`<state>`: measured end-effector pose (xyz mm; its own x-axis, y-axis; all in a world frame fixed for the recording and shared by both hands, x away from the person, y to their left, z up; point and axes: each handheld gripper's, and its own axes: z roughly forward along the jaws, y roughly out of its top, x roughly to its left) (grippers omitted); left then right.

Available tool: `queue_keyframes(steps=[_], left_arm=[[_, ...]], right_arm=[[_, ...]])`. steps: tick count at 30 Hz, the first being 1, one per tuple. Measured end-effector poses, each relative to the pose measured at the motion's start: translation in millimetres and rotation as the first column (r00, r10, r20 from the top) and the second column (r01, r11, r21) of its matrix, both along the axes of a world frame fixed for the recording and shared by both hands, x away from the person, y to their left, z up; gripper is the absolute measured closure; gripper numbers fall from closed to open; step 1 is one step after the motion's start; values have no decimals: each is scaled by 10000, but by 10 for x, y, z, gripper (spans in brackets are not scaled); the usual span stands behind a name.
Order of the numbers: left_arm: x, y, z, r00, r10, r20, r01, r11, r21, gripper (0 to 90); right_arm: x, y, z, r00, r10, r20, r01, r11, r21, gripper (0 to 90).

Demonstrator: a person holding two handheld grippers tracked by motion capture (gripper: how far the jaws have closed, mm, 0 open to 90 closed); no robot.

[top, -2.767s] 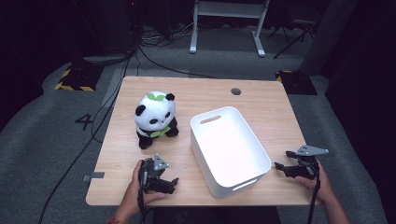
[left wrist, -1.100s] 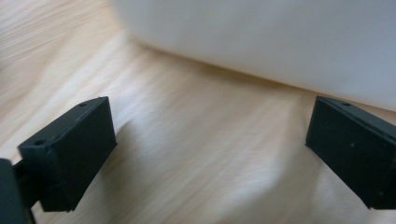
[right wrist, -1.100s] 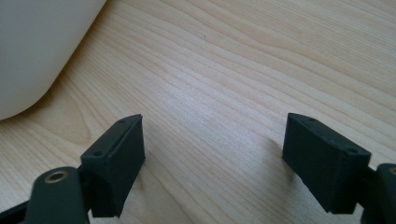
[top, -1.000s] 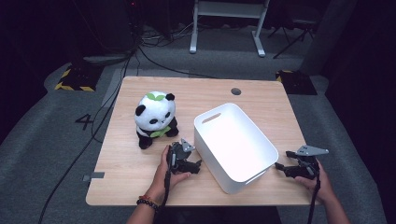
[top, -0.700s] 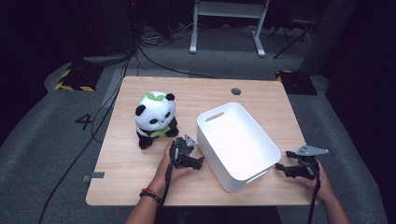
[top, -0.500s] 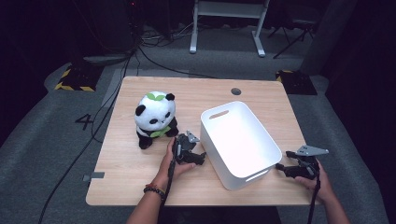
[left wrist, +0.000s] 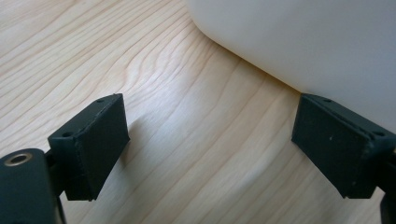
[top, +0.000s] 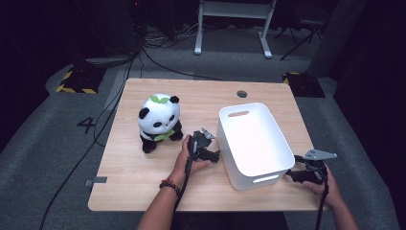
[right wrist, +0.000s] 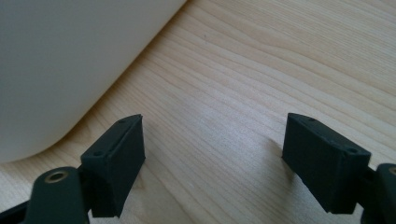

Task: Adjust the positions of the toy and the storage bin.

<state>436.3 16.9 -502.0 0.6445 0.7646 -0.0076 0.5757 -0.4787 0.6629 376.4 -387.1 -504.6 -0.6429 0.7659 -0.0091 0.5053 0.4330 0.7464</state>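
Observation:
A white plastic bin [top: 253,143] with handle slots stands on the wooden table [top: 143,167], turned at an angle. My left gripper [top: 215,155] lies low on the table against the bin's left wall [left wrist: 299,37], jaws wide open with nothing between them [left wrist: 210,149]. My right gripper [top: 288,175] rests at the table's front right, just off the bin's near right corner [right wrist: 60,60], also open and empty [right wrist: 212,154]. A plush panda [top: 159,121] with a green leaf on its head sits upright to the left of the left gripper.
A round cable hole [top: 242,94] is in the table's far side. Cables [top: 95,139] run over the grey floor at the left. A white stand [top: 234,19] is beyond the table.
My left gripper has slid right and forward along the table to the bin's left wall, and the bin has shifted and turned toward the right. The right gripper stayed put.

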Motion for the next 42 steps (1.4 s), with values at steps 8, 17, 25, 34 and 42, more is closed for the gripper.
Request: queue_keyframes(steps=[8, 17, 25, 34, 42], left_arm=[[45, -244, 25, 9993, -368, 21, 367, 9988, 321, 108], [-24, -287, 74, 9969, -786, -76, 789, 9938, 781, 163], [-355, -21, 180, 9821, -1872, 215, 1851, 9799, 742, 162], [-763, 479, 219, 9826, -1670, 816, 1560, 9797, 1262, 186], [-1036, 985, 183, 9913, -1175, 597, 1113, 9889, 981, 173]], right_arm=[[3, 0, -1, 10000, 42, 53, -42, 10000, 1, 208], [3, -12, 2, 10000, 59, 46, -59, 10000, -65, 213], [3, -12, 2, 10000, 56, 46, -56, 10000, -66, 213], [3, -12, 2, 10000, 54, 46, -54, 10000, -70, 213], [2, -12, 2, 10000, 47, 42, -47, 10000, -73, 212]])
